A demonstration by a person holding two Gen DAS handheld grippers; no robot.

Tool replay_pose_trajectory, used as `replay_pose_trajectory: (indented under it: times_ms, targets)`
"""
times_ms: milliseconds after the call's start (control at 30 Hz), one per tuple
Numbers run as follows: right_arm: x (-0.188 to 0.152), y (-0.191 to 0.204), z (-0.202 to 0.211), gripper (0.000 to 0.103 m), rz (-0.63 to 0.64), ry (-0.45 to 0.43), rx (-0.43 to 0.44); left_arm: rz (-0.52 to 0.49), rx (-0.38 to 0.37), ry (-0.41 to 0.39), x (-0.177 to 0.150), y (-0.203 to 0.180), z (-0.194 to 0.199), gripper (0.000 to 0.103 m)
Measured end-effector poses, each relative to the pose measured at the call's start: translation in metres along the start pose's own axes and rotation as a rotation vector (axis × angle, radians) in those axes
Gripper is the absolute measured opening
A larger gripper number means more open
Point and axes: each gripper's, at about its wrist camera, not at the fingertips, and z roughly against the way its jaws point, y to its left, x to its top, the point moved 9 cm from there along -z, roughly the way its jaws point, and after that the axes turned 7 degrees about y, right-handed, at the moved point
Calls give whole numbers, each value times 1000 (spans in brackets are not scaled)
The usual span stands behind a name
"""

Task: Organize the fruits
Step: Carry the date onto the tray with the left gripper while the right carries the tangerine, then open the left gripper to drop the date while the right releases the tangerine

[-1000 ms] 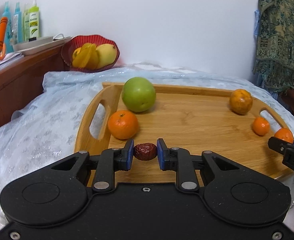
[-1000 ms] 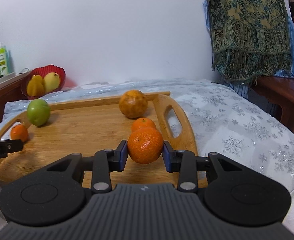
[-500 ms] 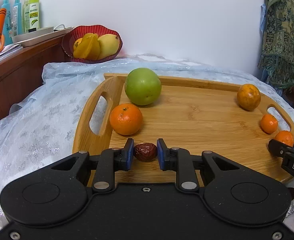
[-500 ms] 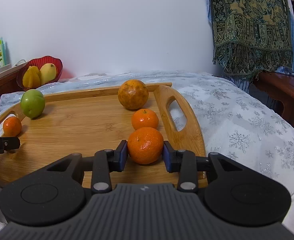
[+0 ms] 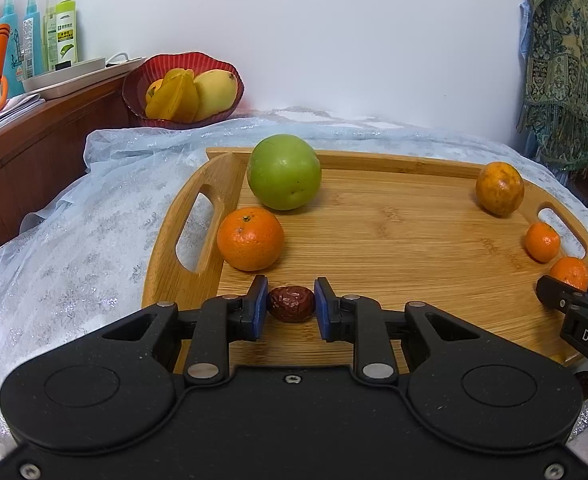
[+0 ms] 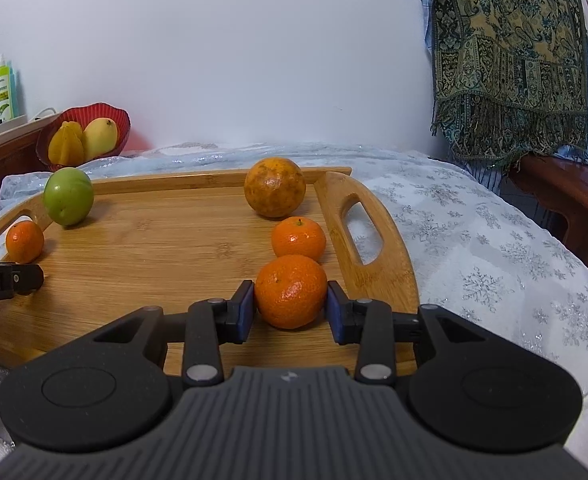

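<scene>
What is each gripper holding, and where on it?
Left gripper: the red date, by its two ends. Right gripper: a mandarin, across its sides.

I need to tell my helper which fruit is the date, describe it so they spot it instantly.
Find the wooden tray on the pale cloth. At its near left corner, just in front of a tangerine, lies the date: small, dark red-brown and wrinkled, unlike the smooth round fruit nearby.

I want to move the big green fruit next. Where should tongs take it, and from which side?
Grip the green fruit across its widest middle, coming from the open tray centre. It is round and smooth, and the small orange crowds its handle side.
</scene>
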Motion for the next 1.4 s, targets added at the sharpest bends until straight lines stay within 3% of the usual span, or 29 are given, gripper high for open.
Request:
replay_pose_trajectory:
  times_ms: [433, 500, 700, 933, 1400]
  targets:
    - [0, 0, 0, 44, 2, -1, -1, -3, 11, -3, 0, -1, 1, 26]
    - [0, 0, 0, 44, 3, -1, -1, -5, 15, -4, -1, -1, 1, 32]
    - [0, 0, 0, 46, 5, -1, -2, -14, 16, -9, -2, -3, 2, 37]
    - [0, 1, 0, 58, 5, -2, 0, -9, 18, -8, -2, -2, 2, 43]
    - [-3, 2, 2, 67, 7, -7, 12, -8, 19, -7, -3, -2, 3, 63]
